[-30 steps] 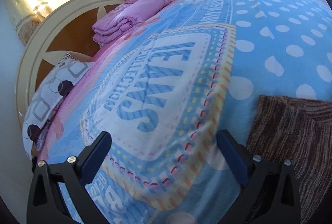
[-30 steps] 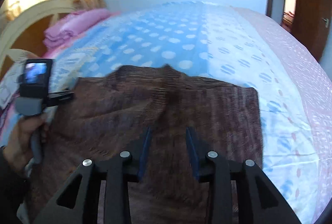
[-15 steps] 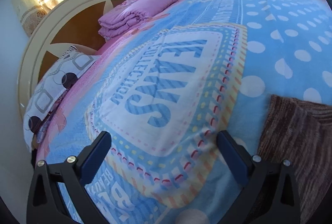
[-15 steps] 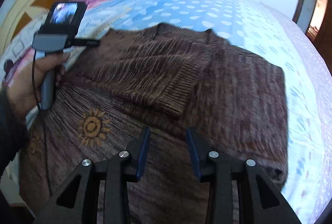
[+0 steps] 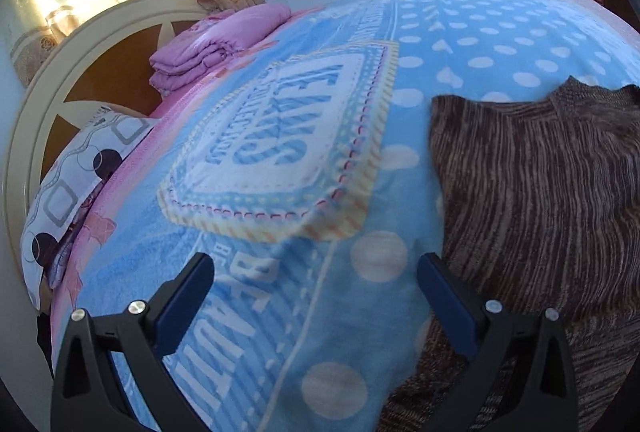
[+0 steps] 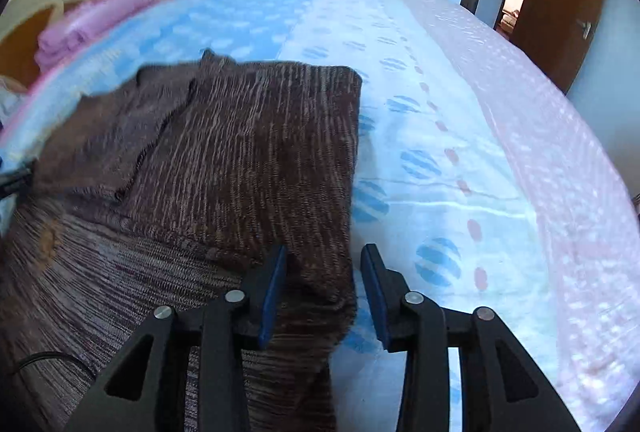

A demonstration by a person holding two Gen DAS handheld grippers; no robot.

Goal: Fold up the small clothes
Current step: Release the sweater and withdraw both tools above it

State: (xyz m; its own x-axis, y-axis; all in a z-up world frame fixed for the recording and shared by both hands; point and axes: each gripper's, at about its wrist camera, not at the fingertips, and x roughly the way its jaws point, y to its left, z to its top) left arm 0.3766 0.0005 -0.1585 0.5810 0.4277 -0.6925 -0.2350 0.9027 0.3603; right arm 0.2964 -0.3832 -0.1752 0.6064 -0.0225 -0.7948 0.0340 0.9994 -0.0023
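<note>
A brown ribbed knitted sweater [image 6: 240, 151] lies spread on the blue polka-dot fleece blanket [image 5: 500, 43] covering the bed, one part folded over its body. At its near right edge the right gripper [image 6: 324, 288] hangs with jaws opening, the sweater's edge between them but no pad pressing it. Left of the sweater, the left gripper [image 5: 316, 296] hovers over bare blanket, jaws wide apart with nothing between them. Far left, a folded pink quilt [image 5: 208, 47] rests by the cream curved headboard [image 5: 36, 119], near a patterned white pillow [image 5: 76, 175].
</note>
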